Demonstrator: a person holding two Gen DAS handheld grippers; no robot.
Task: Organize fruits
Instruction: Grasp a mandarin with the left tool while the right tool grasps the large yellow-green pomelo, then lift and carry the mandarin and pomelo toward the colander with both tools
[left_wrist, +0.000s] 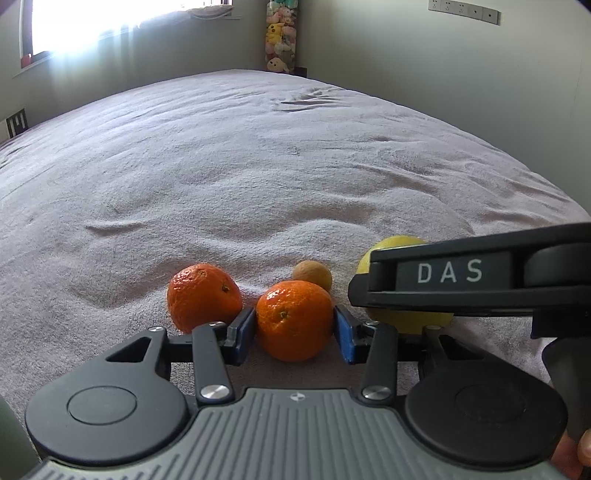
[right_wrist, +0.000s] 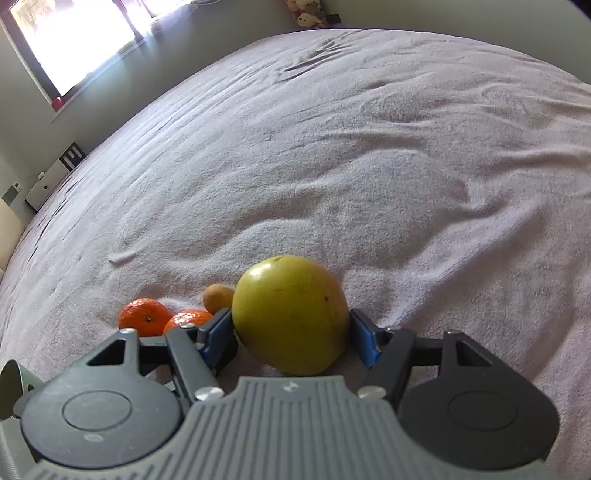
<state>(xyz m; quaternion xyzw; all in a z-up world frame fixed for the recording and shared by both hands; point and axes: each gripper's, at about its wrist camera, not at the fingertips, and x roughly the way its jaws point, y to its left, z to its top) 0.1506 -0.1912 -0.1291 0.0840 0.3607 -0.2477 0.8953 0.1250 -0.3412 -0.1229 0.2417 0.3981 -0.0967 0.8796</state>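
Four fruits lie close together on a bed covered with a pale pink blanket (left_wrist: 258, 166), near its front edge.

The left gripper (left_wrist: 294, 330) has its blue pads on either side of an orange (left_wrist: 294, 319). The pads sit right against the orange's sides, and it rests on the blanket between them; the jaws look closed on it. A second orange (left_wrist: 203, 295) lies just beside it, toward the left edge of the bed, close to the left pad. A small brown fruit (left_wrist: 312, 275) sits just behind the held orange.

The right gripper (right_wrist: 291, 334) has a large yellow-green fruit (right_wrist: 291, 314) between its blue pads. The left pad touches the fruit's side; the right pad is at its other side, with at most a hairline gap, so I cannot tell if the grip is firm. This fruit also rests on the blanket, to the right of the small brown one, which it touches or nearly touches.

In the left wrist view the right gripper's black body, lettered DAS, crosses in front of the yellow-green fruit.
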